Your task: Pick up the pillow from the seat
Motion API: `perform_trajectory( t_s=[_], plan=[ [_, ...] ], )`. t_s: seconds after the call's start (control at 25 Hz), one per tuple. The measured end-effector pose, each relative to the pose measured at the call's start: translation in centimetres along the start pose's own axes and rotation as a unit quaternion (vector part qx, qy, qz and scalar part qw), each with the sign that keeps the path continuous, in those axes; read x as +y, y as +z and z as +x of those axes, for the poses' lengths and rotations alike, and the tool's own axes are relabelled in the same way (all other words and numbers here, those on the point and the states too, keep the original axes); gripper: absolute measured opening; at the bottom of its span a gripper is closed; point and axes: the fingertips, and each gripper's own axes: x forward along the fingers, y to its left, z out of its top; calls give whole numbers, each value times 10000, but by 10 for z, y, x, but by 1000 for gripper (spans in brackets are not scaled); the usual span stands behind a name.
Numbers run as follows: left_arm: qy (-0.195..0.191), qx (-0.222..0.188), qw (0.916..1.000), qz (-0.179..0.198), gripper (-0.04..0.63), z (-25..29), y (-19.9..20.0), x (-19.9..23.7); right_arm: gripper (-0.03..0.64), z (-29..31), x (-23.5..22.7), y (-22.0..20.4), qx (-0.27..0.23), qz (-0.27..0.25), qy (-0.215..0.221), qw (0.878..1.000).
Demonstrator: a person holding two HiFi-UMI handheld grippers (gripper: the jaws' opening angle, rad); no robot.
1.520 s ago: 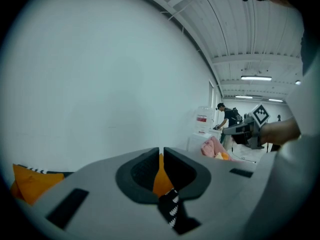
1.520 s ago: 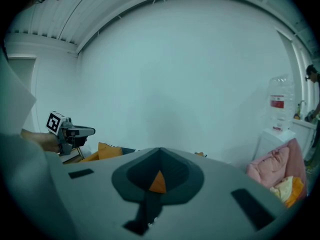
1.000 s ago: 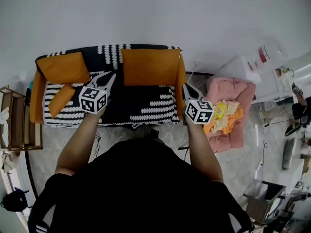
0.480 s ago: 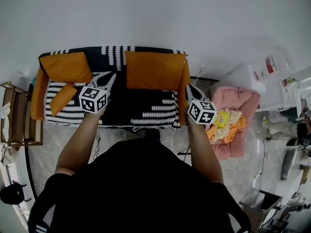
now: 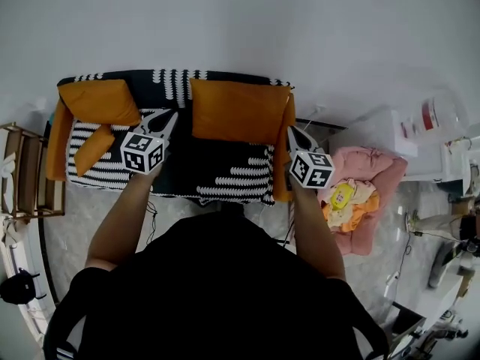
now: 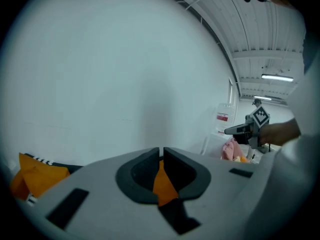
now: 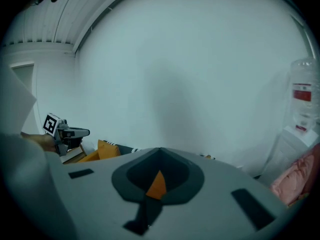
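While poised above the striped sofa point(image 5: 174, 78), from the head view: left gripper point(image 5: 169, 118) and right gripper point(image 5: 292, 132), both closed and holding nothing. Small orange pillow point(image 5: 94, 150) lying on the seat point(image 5: 217, 169) at its left end, left of the left gripper and a little nearer, not touching it. Long axis slanting from near left to far right. Left gripper plainly the closer tool, right gripper well apart at the sofa's right arm. Counted: one pillow on the seat, two grippers, a left back cushion point(image 5: 97, 100) and a wider right back cushion point(image 5: 238, 111), one pink padded bed point(image 5: 371, 172) at right, one wooden rack point(image 5: 21, 175) at left.

From the left gripper view: jaws of the left gripper point(image 6: 161, 151) met tip to tip on nothing, orange fabric showing behind them. Aimed at the bare wall point(image 6: 125, 69), so the pillow probably lower and further left. Orange cushion corner point(image 6: 35, 176) at lower left, which cushion impossible to tell. Right gripper point(image 6: 227, 130) far right.

From the right gripper view: right gripper point(image 7: 160, 151) likewise closed and empty, left gripper point(image 7: 88, 132) far left, pillow not made out.
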Motion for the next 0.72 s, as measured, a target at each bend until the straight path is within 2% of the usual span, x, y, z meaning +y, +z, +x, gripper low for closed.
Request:
perform_trajectory(
  t_s=[0.32,0.72],
  plan=[
    [213,109,9997,-112,34,45,6,-3,0,39,-43,11,227,-126,232,9994],
    [685,195,9972,-214,34,73,14,2,0,83,-83,30,362,-269,610,9971]
  ],
)
